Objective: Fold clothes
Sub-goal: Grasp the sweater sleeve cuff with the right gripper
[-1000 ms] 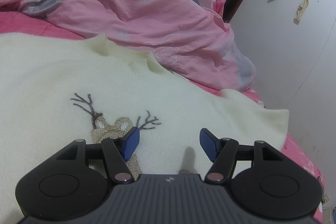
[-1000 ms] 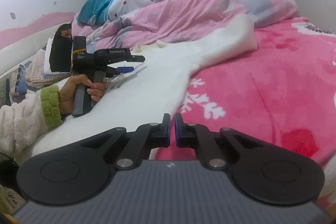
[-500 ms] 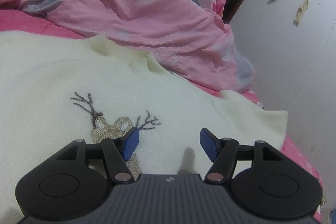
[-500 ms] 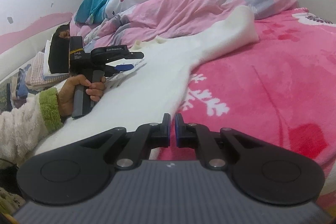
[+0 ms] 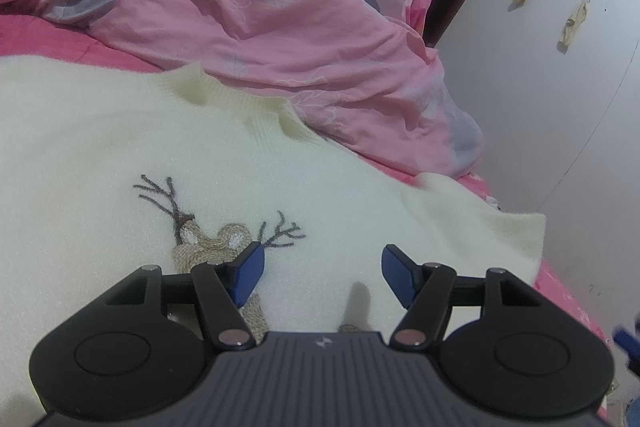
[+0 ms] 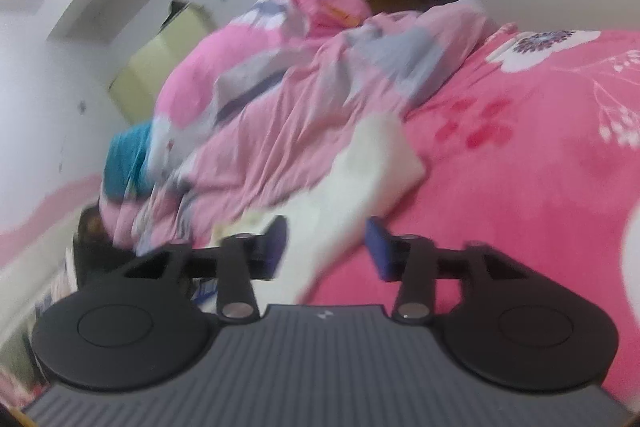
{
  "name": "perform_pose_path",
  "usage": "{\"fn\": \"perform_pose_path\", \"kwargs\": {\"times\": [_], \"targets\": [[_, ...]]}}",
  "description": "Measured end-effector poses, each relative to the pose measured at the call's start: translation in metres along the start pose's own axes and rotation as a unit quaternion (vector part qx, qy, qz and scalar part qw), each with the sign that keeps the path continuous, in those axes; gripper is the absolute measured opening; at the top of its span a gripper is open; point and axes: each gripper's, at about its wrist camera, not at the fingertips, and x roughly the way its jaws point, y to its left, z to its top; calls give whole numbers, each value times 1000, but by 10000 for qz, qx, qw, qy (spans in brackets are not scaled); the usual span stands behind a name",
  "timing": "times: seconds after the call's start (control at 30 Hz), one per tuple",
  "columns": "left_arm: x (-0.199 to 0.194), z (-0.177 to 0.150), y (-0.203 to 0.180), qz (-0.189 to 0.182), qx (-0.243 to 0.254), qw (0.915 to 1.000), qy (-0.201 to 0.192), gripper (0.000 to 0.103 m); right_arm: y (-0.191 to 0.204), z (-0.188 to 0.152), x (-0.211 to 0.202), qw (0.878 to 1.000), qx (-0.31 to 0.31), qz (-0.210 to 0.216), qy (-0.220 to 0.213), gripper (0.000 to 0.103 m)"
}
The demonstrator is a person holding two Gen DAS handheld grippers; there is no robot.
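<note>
Cream sweater (image 5: 280, 167) flat on pink bedspread (image 6: 520, 155)

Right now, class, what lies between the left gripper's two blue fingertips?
In the left wrist view, only bare cream sweater knit lies in the left gripper's open gap; the embroidered reindeer sits beside its left fingertip.

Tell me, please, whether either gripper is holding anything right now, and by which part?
Nothing is held: the left gripper is open over the cream sweater, and the right gripper is open near its sleeve.

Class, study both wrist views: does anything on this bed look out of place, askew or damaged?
Nothing looks damaged. The cream sweater lies spread flat, deer design up, its collar slightly rumpled. A crumpled pink duvet is heaped just beyond it.
</note>
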Motion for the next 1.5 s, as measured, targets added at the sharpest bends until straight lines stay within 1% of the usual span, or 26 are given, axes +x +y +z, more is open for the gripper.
{"fn": "perform_pose_path", "kwargs": {"times": [0.07,0.13,0.27,0.33,0.37,0.4,0.43,0.47,0.5,0.53,0.57,0.63,0.7,0.8,0.83,0.9,1.0,1.1,1.17,1.23,1.3,1.33,1.37,1.47,1.5], "targets": [[0,0,0,-12,-10,10000,-4,67,-11,18,25,9999,151,2,62,59],[0,0,1,-24,-15,10000,-7,67,-21,31,53,9992,306,-179,166,63],[0,0,3,-68,-61,10000,-19,67,-46,44,108,9951,693,-584,396,65],[0,0,3,-82,-74,9999,-22,67,-59,44,129,9918,954,-693,490,64],[0,0,3,-86,-77,9999,-22,67,-66,43,138,9900,1090,-716,534,60],[0,0,3,-88,-77,9999,-22,67,-69,42,143,9895,1144,-710,525,54],[0,0,4,-90,-77,9999,-23,68,-59,40,143,9924,872,-709,494,29],[0,0,4,-91,-78,9999,-24,68,-49,38,143,9946,600,-708,464,17],[0,0,4,-92,-80,9999,-25,68,-39,36,143,9960,327,-706,433,16],[0,0,4,-93,-82,9999,-26,68,-29,34,143,9967,55,-703,402,12],[0,0,4,-94,-84,9999,-27,68,-19,32,143,9966,-218,-700,370,11],[1,0,4,-95,-88,9999,-29,68,1,28,143,9942,-764,-692,306,10],[0,0,4,-94,-90,9999,-30,68,21,24,143,9888,-1307,-682,242,10],[0,0,3,-96,-93,9999,-31,68,52,18,143,9750,-2116,-662,146,10],[0,0,3,-97,-94,9999,-31,68,64,10,145,9661,-2494,-630,217,10],[0,1,3,-101,-99,9999,-31,68,88,-7,148,9438,-3236,-564,359,10],[0,1,3,-108,-110,9999,-33,68,112,-38,157,9111,-4041,-456,668,10],[0,1,4,-115,-114,9999,-35,68,121,-61,165,8918,-4403,-410,961,11],[0,0,4,-118,-116,9999,-36,68,124,-73,168,8790,-4616,-407,1121,13],[0,0,5,-126,-123,9998,-38,68,130,-77,163,8727,-4732,-362,1148,15],[0,0,5,-133,-134,9998,-40,68,135,-82,158,8664,-4844,-315,1174,21],[0,0,5,-135,-137,9998,-40,68,136,-81,152,8689,-4802,-207,1187,27],[0,0,5,-137,-139,9998,-40,68,136,-79,145,8739,-4709,-49,1204,30],[0,0,5,-139,-143,9998,-40,68,135,-68,126,8919,-4314,420,1289,32],[0,0,5,-141,-145,9998,-40,68,131,-61,120,9018,-4086,530,1302,33]]}}
